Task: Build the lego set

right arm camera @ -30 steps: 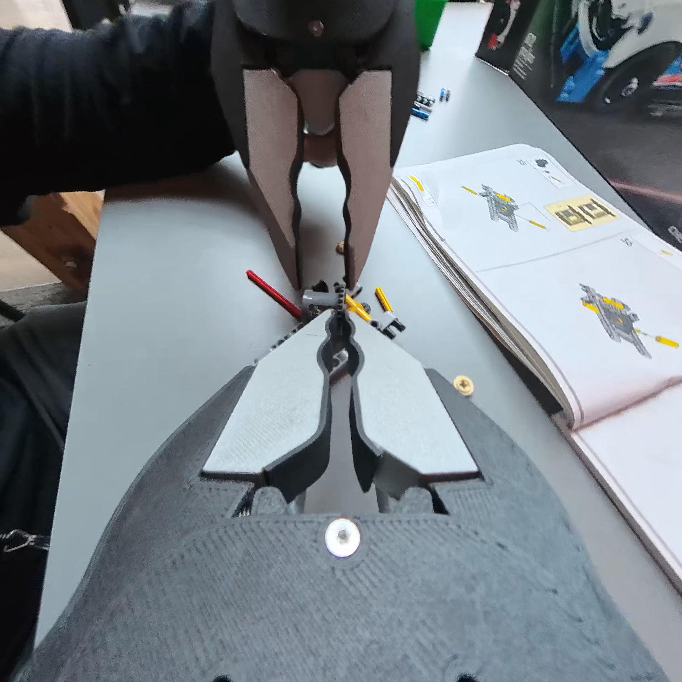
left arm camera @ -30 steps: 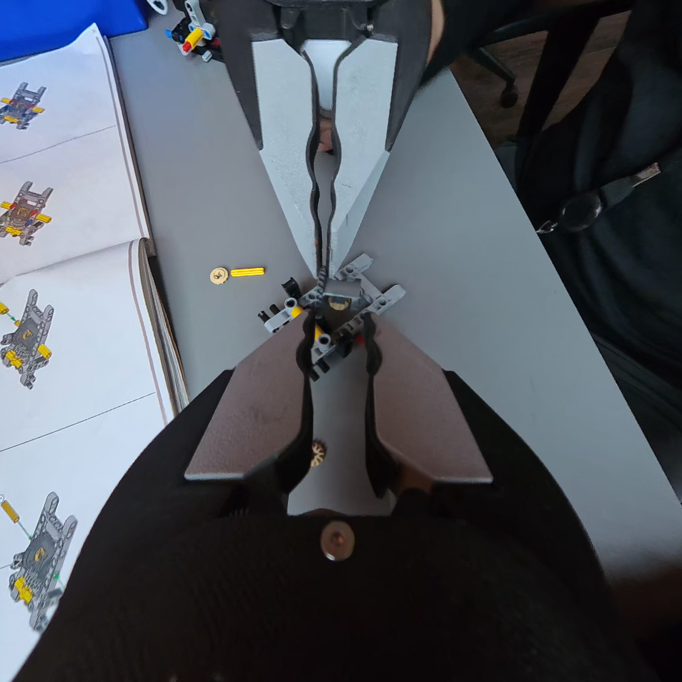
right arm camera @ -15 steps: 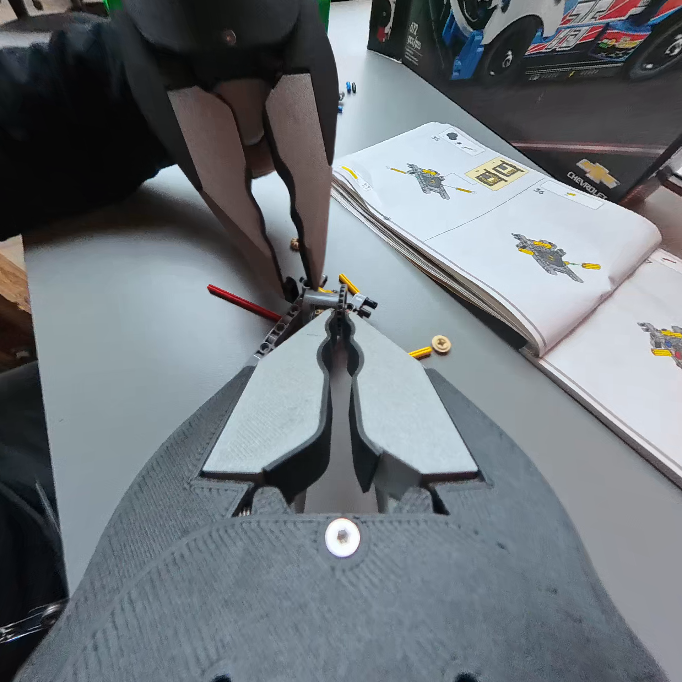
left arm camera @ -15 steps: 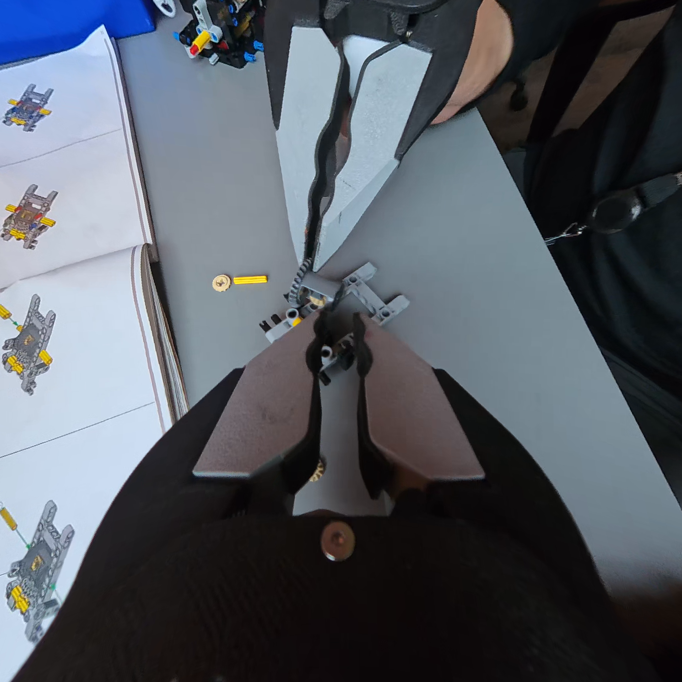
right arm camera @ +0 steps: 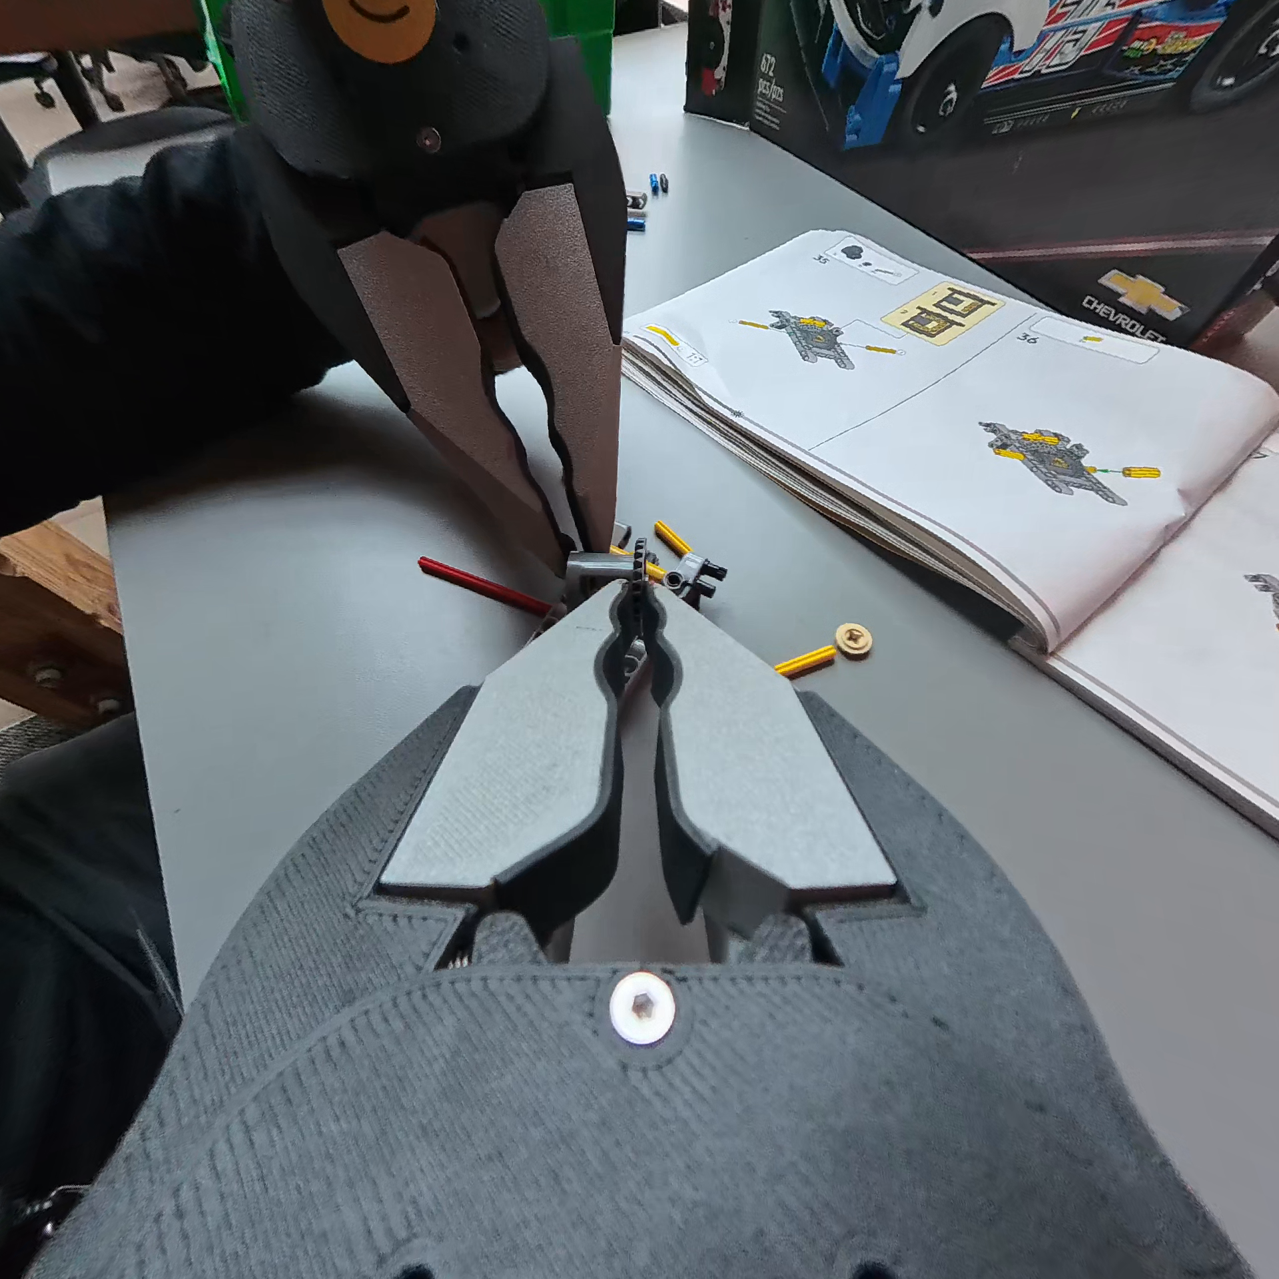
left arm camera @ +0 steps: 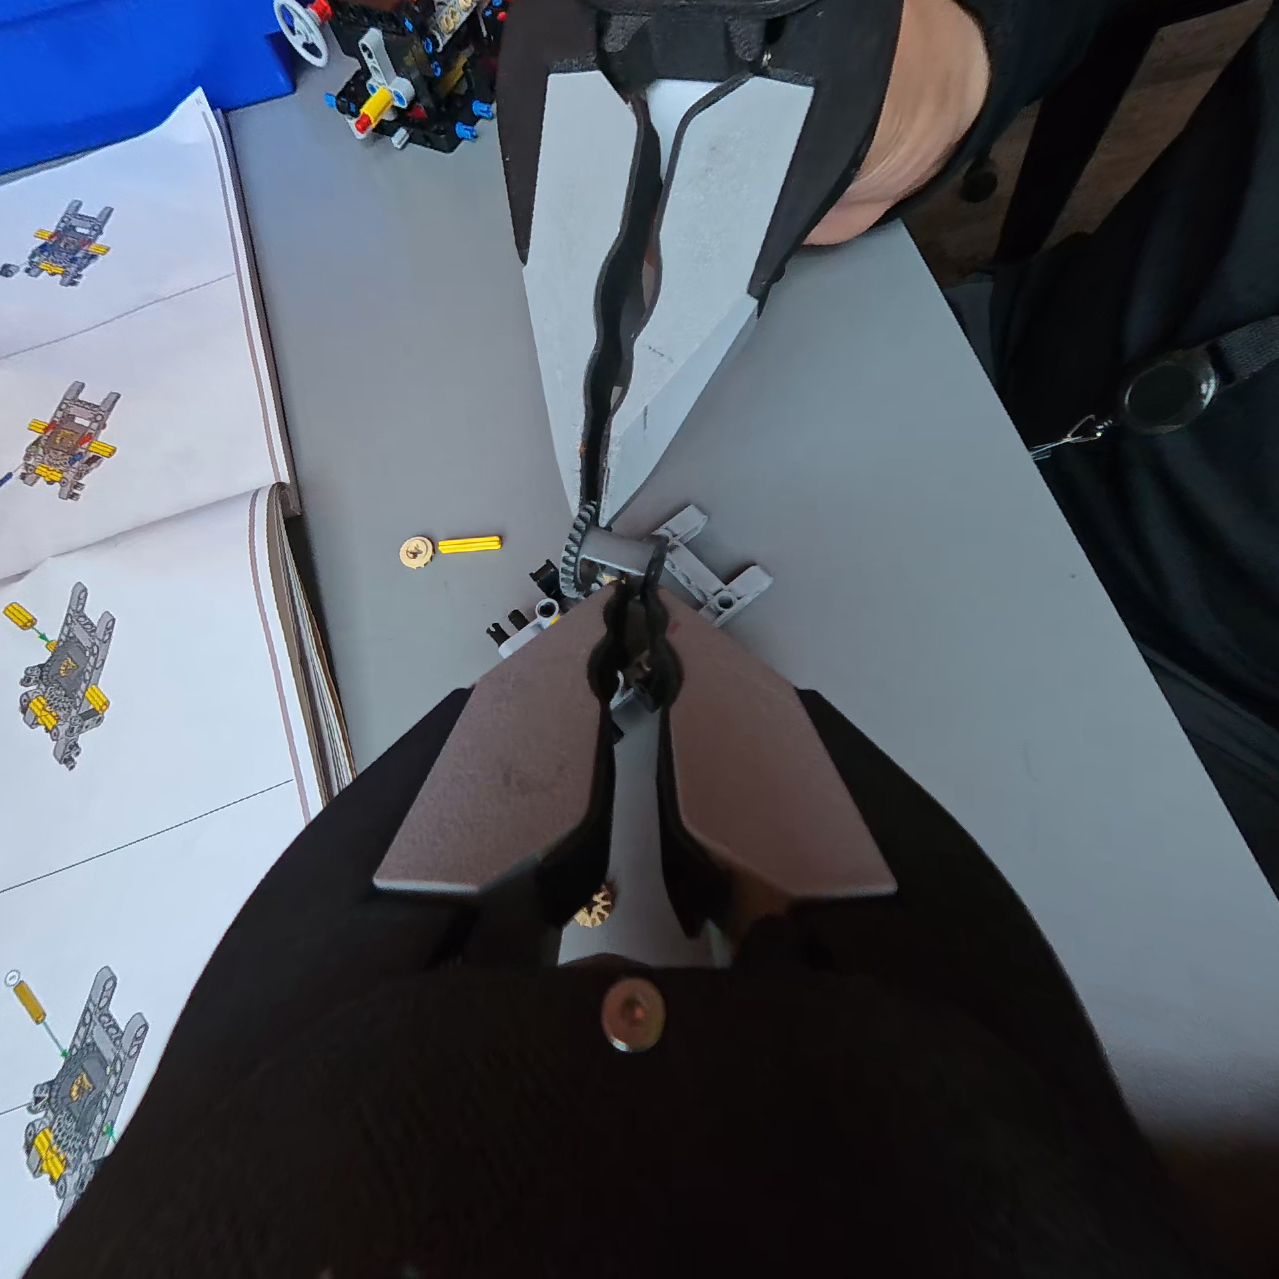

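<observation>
A small grey lego frame assembly [left arm camera: 699,574] lies on the grey table, with a dark gear [left arm camera: 574,554] at its left end. My left gripper [left arm camera: 633,599], with brown fingers, is shut on the near part of the assembly. My right gripper [left arm camera: 593,509], with grey fingers, reaches in from the far side and is shut on the gear's rim. In the right wrist view the right gripper [right arm camera: 637,588] pinches the gear [right arm camera: 640,557], and the left gripper [right arm camera: 588,547] meets it from the far side. A red axle [right arm camera: 477,585] sticks out of the assembly.
A loose yellow axle [left arm camera: 470,545] and a tan round piece [left arm camera: 416,552] lie left of the assembly. The open instruction booklet [left arm camera: 138,484] lies beyond them. A partly built model [left arm camera: 408,69], a blue bin [left arm camera: 104,69] and the set's box [right arm camera: 1038,138] stand farther off. A tan gear [left arm camera: 595,913] lies under my left gripper. A person [left arm camera: 1142,346] sits at the table edge. Less than 4 cm separates the two grippers' tips. Between my right fingertips and the loose yellow axle [left arm camera: 470,545] there is roughly 7 cm. Seen from the right wrist view [right arm camera: 804,663] as well.
My left gripper's jaws have closed from open onto the assembly. My right gripper has swung and tilted to the side, still on the gear, and the assembly has turned with it.
</observation>
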Demonstrator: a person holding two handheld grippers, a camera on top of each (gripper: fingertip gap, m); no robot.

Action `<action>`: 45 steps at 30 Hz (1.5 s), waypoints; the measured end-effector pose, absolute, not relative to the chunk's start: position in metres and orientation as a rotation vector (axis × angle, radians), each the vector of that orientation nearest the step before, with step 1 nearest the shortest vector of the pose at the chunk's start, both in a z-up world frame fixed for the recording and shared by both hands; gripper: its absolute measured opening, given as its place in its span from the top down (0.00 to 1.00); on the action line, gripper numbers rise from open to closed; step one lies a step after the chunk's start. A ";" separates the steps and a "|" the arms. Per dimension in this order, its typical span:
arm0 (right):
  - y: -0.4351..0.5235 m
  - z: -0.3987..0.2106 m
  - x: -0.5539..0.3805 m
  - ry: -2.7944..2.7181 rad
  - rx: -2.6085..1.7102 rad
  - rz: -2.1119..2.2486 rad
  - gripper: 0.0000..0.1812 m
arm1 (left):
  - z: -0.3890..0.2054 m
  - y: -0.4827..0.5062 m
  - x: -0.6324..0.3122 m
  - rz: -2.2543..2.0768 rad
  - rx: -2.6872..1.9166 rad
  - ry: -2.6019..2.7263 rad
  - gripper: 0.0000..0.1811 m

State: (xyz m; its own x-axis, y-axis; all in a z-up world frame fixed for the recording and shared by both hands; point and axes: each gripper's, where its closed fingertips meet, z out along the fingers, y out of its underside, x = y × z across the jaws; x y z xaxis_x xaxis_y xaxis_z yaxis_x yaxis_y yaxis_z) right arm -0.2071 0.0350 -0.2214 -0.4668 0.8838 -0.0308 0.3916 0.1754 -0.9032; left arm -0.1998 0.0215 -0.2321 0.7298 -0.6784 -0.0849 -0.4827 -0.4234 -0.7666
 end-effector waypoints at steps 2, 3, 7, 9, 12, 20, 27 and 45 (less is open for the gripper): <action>0.035 -0.221 -0.207 -1.942 -1.195 1.256 1.00 | -0.232 0.021 -0.199 -0.299 -2.097 0.881 0.99; 0.034 -0.221 -0.207 -1.943 -1.193 1.255 1.00 | -0.232 0.021 -0.199 -0.298 -2.095 0.886 0.99; 0.030 -0.225 -0.205 -1.985 -1.186 1.249 1.00 | -0.236 0.017 -0.199 -0.254 -2.090 0.939 1.00; 0.027 -0.228 -0.203 -2.029 -1.178 1.254 1.00 | -0.238 0.015 -0.198 -0.245 -2.093 0.971 1.00; 0.026 -0.230 -0.201 -2.083 -1.125 1.254 0.99 | -0.240 0.013 -0.196 -0.257 -2.092 0.984 1.00; 0.026 -0.224 -0.190 -2.343 -0.913 1.171 0.97 | -0.237 0.010 -0.191 -0.292 -2.073 1.003 1.00; 0.019 -0.213 -0.199 -2.439 -0.986 1.181 0.96 | -0.240 0.009 -0.192 -0.285 -2.086 1.011 1.00; 0.028 -0.228 -0.207 -2.204 -1.280 1.129 1.00 | -0.238 0.009 -0.205 -0.292 -2.131 0.927 0.94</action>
State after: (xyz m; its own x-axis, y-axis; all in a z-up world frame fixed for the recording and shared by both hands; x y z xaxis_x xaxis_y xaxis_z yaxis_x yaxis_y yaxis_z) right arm -0.2073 0.0278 -0.2276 -0.5295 0.8439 -0.0863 0.5634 0.2738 -0.7795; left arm -0.2048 0.0094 -0.2382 0.7076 -0.7006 -0.0915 -0.5222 -0.4314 -0.7356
